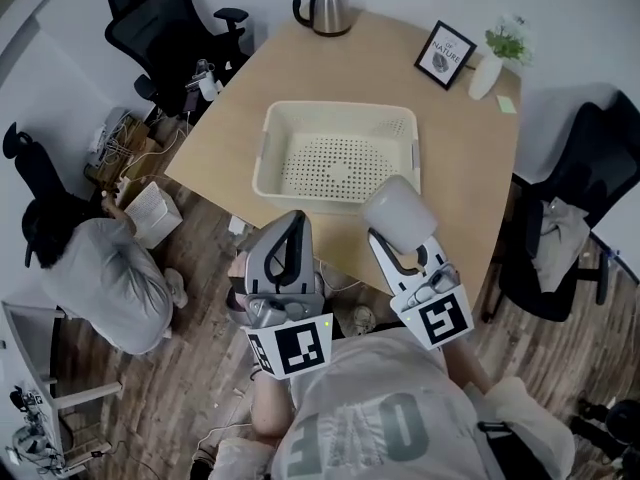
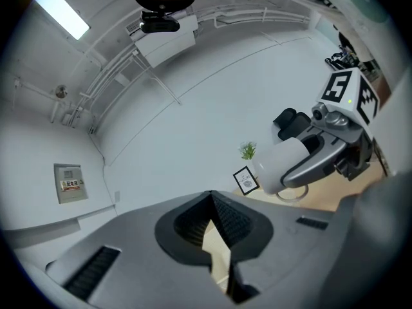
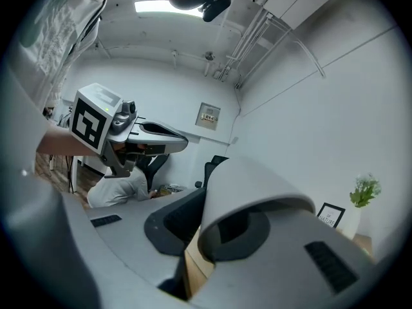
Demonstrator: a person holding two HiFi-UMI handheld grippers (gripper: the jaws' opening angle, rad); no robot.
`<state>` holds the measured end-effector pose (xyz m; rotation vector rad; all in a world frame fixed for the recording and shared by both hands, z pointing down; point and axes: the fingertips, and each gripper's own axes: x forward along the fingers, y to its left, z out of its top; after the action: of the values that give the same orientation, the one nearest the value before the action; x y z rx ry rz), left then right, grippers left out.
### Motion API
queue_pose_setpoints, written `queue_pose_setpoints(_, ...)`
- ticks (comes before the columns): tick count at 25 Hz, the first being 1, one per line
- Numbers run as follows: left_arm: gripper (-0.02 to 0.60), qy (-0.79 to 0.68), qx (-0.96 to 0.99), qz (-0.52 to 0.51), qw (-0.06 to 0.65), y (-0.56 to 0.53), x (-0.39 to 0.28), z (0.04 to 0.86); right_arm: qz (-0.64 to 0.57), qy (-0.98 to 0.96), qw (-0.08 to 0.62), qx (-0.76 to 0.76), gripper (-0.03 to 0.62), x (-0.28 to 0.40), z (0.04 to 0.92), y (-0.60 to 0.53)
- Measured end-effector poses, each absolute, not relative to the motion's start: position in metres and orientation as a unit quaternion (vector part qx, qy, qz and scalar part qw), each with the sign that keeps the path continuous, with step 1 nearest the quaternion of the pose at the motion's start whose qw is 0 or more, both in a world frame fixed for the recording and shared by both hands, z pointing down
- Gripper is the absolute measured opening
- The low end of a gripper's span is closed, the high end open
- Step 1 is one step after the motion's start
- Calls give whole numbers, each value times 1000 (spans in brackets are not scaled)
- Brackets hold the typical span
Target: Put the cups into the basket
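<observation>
A cream perforated basket (image 1: 262,163) sits empty in the middle of the wooden table (image 1: 470,168). My right gripper (image 1: 405,240) is shut on a white cup (image 1: 398,211), held on its side over the table's near edge, just short of the basket's front right corner. The same cup (image 3: 248,192) fills the right gripper view and shows as the cup (image 2: 280,165) in the left gripper view. My left gripper (image 1: 291,230) hovers at the near edge left of the right one, jaws together with nothing between them; its jaws (image 2: 215,237) look shut.
A steel kettle (image 1: 325,8) stands at the table's far edge, with a framed picture (image 1: 445,54) and a white vase with a plant (image 1: 487,73) at the far right. Black office chairs (image 1: 170,33) (image 1: 560,228) flank the table. A person (image 1: 95,268) crouches on the floor at left.
</observation>
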<state>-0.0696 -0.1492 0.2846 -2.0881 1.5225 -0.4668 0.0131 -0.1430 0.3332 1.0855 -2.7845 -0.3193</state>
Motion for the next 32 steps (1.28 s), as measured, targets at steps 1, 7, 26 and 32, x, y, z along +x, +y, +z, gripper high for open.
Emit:
queue_pose_setpoints(1,5,556,-772,-170,256,-159,-74,284,-106,-922,67,367,34,8,331,-152)
queue_pose_setpoints(7,6,540,-782,-153,271,-211,-107,271,-114,-908,66,397,34,-24,317,-205)
queue_pose_setpoints(26,6,476,-835,-126,246,-303,-132,285,-171,-844,241,447,34,-38,337,-315)
queue_pose_setpoints(32,6,462,-841,-138,246,-312,-107,288,-201,-844,309,391,34,-35,353,-323)
